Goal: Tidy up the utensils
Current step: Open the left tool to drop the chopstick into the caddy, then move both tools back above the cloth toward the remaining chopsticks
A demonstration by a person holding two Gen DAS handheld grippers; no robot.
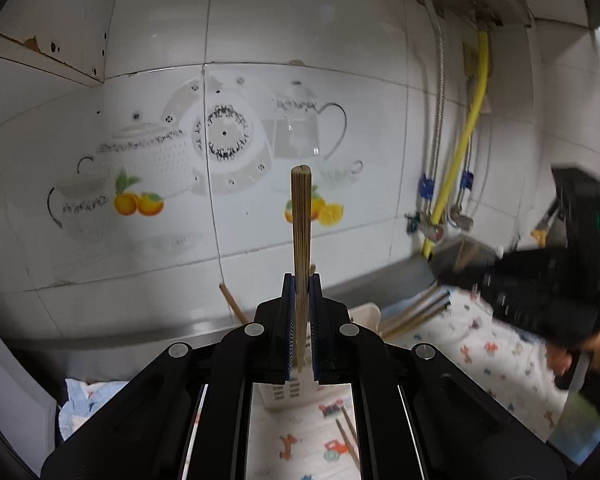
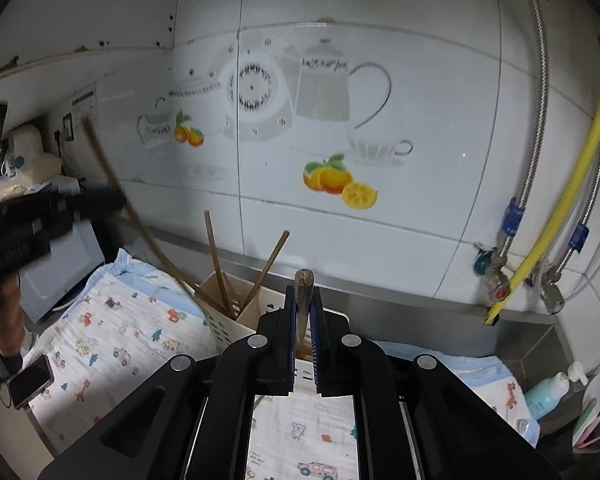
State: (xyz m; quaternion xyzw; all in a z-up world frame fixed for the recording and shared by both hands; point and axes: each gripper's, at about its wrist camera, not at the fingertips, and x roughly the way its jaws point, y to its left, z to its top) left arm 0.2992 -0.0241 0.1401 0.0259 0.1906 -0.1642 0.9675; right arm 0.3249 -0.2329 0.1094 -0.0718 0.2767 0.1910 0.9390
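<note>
Currently: left gripper (image 1: pixel 300 320) clamped on upright chopstick (image 1: pixel 301 220); right gripper (image 2: pixel 303 320) clamped on second chopstick (image 2: pixel 303 300), tip just above pads. White slotted holder (image 2: pixel 220 328) below on patterned cloth (image 2: pixel 112 344), two sticks inside. Tiled wall (image 2: pixel 380 240) close behind holder; cloth left of holder bare.

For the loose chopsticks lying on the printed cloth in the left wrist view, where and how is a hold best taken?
Probably at mid-shaft of the loose chopsticks, coming from above with the jaws across their width: they lie flat on the printed cloth, thin, side by side. Both grippers are already shut on chopsticks, so one must unload first.
</note>
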